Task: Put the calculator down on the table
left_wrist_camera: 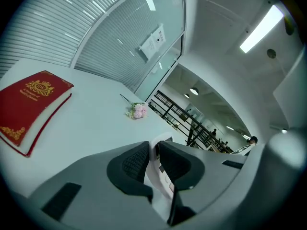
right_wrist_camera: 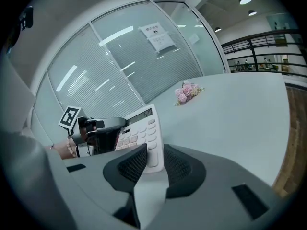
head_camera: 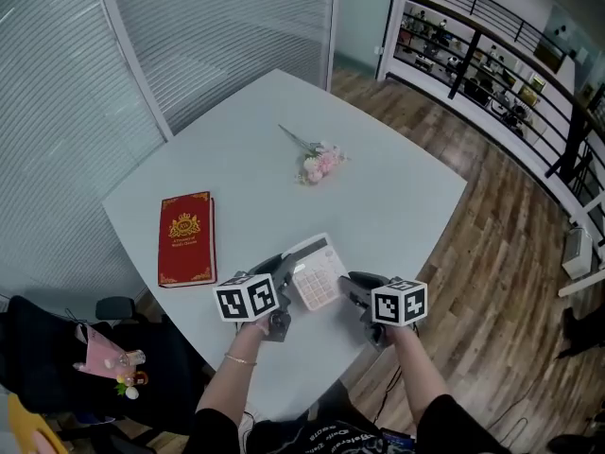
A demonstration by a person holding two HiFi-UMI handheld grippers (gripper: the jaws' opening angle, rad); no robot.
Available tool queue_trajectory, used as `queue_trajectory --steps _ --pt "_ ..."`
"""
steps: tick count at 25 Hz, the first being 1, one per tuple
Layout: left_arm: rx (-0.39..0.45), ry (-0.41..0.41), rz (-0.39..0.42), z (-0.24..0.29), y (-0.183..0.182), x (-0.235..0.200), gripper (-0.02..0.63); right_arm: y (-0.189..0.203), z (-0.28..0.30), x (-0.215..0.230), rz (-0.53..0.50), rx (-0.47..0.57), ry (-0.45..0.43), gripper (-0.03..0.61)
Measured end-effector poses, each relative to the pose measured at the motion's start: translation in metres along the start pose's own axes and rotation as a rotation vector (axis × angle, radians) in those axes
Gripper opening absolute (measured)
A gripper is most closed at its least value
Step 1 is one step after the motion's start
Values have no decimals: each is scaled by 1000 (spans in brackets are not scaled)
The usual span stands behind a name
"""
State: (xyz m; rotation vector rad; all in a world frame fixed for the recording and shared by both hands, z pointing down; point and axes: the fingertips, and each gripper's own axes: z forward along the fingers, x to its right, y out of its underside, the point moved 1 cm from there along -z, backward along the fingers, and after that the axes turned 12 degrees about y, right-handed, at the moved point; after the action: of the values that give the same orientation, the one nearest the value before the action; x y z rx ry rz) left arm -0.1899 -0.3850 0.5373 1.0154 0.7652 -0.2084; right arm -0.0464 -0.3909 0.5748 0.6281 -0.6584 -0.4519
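A white calculator (head_camera: pixel 315 270) with pale pink keys hangs over the near part of the pale grey table (head_camera: pixel 284 149), held from both sides. My left gripper (head_camera: pixel 286 274) is shut on its left edge, and the thin white edge (left_wrist_camera: pixel 156 150) shows between the dark pads. My right gripper (head_camera: pixel 346 287) is shut on the right edge, where the calculator (right_wrist_camera: pixel 139 131) shows its display and keys in the right gripper view. The left gripper (right_wrist_camera: pixel 98 128) appears across the calculator in that view.
A red book (head_camera: pixel 185 238) with gold print lies at the table's left. A small bunch of pink flowers (head_camera: pixel 317 162) lies near the table's middle. A dark chair with a bag (head_camera: pixel 104 353) stands at the near left. Wood floor (head_camera: pixel 492 244) lies to the right.
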Motion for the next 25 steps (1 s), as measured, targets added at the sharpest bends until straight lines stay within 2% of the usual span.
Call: queue_trajectory --steps 6,16,25 --pt "-6 -14 -24 39 -9 -31 80 -17 36 30 12 -21 18 117" --pt "-36 -84 -131 83 -1 -73 80 -30 85 69 -25 -117 32 118" --pt "-103 -121 -120 94 4 -95 80 -23 110 75 -55 -189 61 118"
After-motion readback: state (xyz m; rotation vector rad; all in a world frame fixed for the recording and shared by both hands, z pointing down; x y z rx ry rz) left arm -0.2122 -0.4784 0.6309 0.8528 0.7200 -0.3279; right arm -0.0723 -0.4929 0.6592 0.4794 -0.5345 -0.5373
